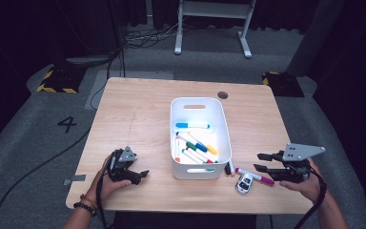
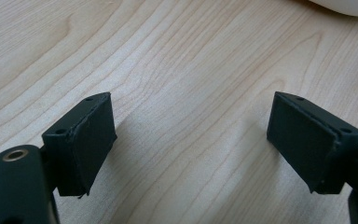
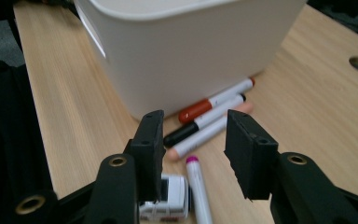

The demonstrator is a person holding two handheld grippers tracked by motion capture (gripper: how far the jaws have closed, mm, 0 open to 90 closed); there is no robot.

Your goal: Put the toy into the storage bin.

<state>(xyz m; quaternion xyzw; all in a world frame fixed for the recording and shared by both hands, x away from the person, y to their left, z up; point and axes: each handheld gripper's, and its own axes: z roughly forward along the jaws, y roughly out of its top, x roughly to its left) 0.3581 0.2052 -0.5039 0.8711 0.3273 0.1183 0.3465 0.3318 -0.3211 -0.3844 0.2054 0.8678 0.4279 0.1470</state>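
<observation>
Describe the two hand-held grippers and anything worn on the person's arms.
Both the left gripper and the right gripper are matte black, each with two flat, rectangular fingers faced with dark pads and held by screws. A grey three-cornered plate tops each, and a black cable trails from the right one. The left wrist wears beaded bracelets, and no sleeves show.

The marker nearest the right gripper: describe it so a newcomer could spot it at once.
Find the white bin mid-table, then its near right corner, where markers and a toy car lie. The magenta-capped marker lies apart beside the car, before the right gripper; the others hug the bin wall.
</observation>
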